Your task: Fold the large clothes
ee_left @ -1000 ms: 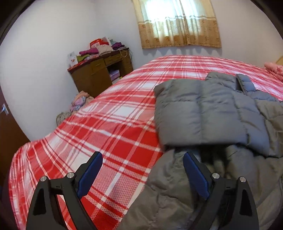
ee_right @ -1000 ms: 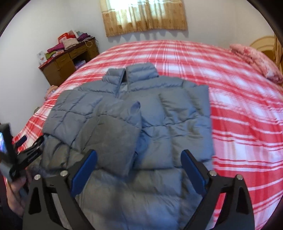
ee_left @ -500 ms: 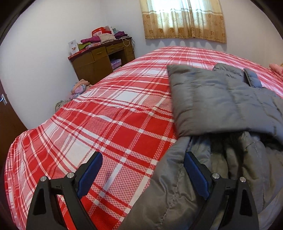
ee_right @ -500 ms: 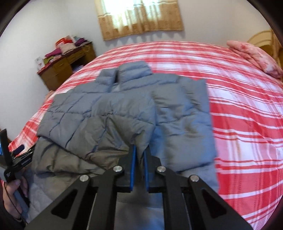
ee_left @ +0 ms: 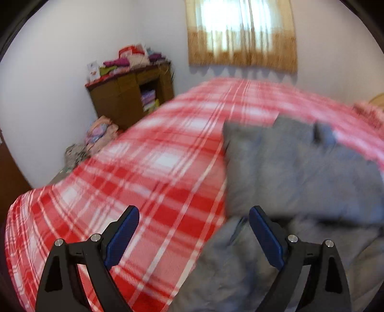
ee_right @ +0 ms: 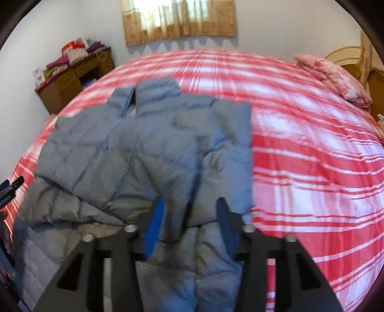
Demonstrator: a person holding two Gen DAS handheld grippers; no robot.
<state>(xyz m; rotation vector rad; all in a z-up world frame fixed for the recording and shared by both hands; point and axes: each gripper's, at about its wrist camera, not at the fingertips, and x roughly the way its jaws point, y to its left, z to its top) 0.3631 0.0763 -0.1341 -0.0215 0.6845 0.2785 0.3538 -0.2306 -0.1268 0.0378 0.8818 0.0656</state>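
Observation:
A grey quilted puffer jacket (ee_right: 148, 153) lies on the red and white plaid bed (ee_right: 300, 148), collar away from me, both sleeves folded across its front. It also shows in the left wrist view (ee_left: 300, 172), blurred. My right gripper (ee_right: 188, 223) is partly open above the jacket's lower middle, with nothing between its blue pads. My left gripper (ee_left: 192, 230) is wide open and empty, over the jacket's left hem edge and the bedspread.
A brown wooden desk (ee_left: 129, 98) piled with clothes stands by the far left wall, with a heap of clothes (ee_left: 96, 136) on the floor beside it. A pink pillow (ee_right: 336, 76) lies by the headboard at right. A curtained window (ee_right: 180, 19) is behind.
My right gripper, wide open a second ago, was shut half a second ago and has now part-opened. The left gripper stays open and has swung; its view is blurred.

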